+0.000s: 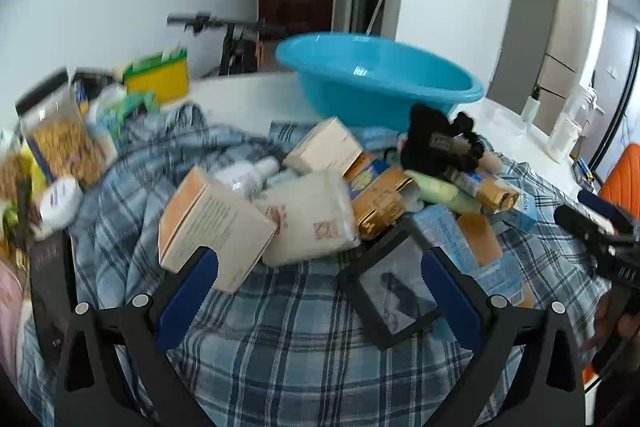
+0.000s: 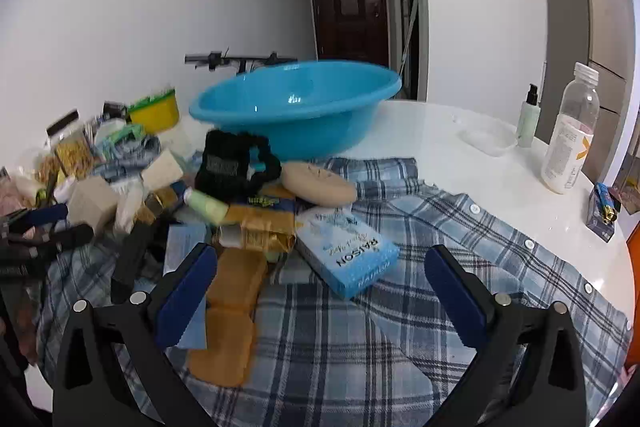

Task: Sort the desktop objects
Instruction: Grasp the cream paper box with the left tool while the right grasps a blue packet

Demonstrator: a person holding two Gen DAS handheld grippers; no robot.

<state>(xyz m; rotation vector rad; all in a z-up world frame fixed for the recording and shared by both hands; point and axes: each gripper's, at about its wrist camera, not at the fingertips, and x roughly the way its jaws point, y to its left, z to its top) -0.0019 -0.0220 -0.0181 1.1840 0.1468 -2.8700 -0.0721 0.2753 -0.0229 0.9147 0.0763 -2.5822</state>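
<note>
Nearest the cameras, both grippers stood with their blue-padded fingers spread wide and nothing between them: the left gripper (image 1: 318,281) hovered over a plaid shirt (image 1: 280,339) spread on the counter, with a black picture frame (image 1: 394,297) lying flat just inside its right finger and a cream box (image 1: 212,223) resting against its left finger's tip. The right gripper (image 2: 320,281) hung over the same shirt (image 2: 400,327), a light blue box (image 2: 348,253) lying tilted just ahead between its fingers and some orange-brown pads (image 2: 228,319) beside its left finger. Beyond these lay the heap to be sorted, piled on the shirt: a white soft pack (image 1: 316,215), gold boxes (image 1: 380,203), a pale green tube (image 1: 444,193), a white bottle (image 1: 250,177) and a black scrunchie (image 2: 236,163), touching one another. Farther back a blue basin (image 2: 296,107) sat on the white counter (image 2: 460,143), with a clear bottle (image 2: 570,135) and a pump bottle (image 2: 528,117) well off to the right, and a yellow tub (image 1: 158,75) at the far left.
</note>
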